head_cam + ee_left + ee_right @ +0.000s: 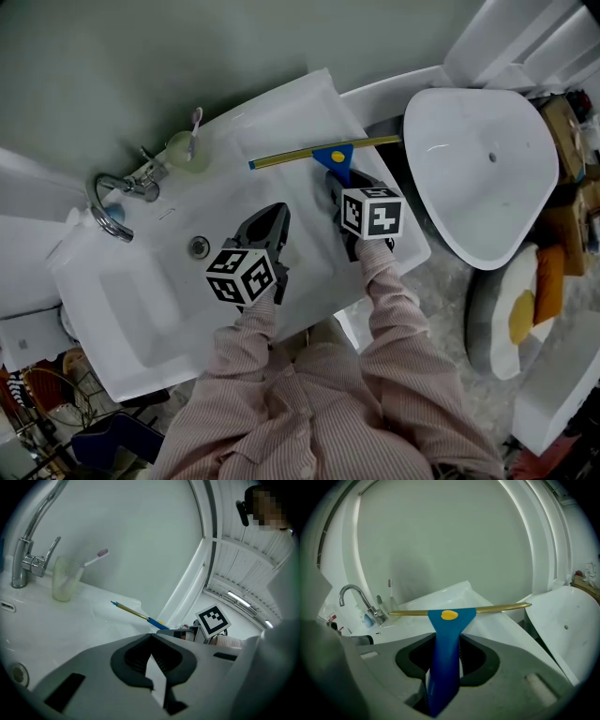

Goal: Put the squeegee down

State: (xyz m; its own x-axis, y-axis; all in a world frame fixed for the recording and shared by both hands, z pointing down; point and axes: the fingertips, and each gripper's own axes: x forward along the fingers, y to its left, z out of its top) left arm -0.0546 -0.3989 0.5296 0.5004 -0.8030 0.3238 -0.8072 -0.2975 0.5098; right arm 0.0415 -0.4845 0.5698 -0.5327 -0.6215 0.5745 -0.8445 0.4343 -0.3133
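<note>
The squeegee [323, 150] has a blue handle and a long yellow blade. It hangs over the far right corner of the white sink [150, 309], blade crosswise. My right gripper [337, 180] is shut on the blue handle [446, 634], and the blade [497, 607] stretches across ahead of the jaws. My left gripper [277, 216] hovers over the sink's right half, just left of the right one. Its jaws stand together with nothing between them [151, 638]. From the left gripper view the squeegee [136, 615] shows ahead, to the right.
A chrome faucet [108, 202] stands at the sink's far left, and beside it a pale cup [186, 152] holding a toothbrush. The drain [198, 247] lies near the sink's middle. A white basin-shaped fixture [487, 178] stands close on the right. Clutter lines the floor's right edge.
</note>
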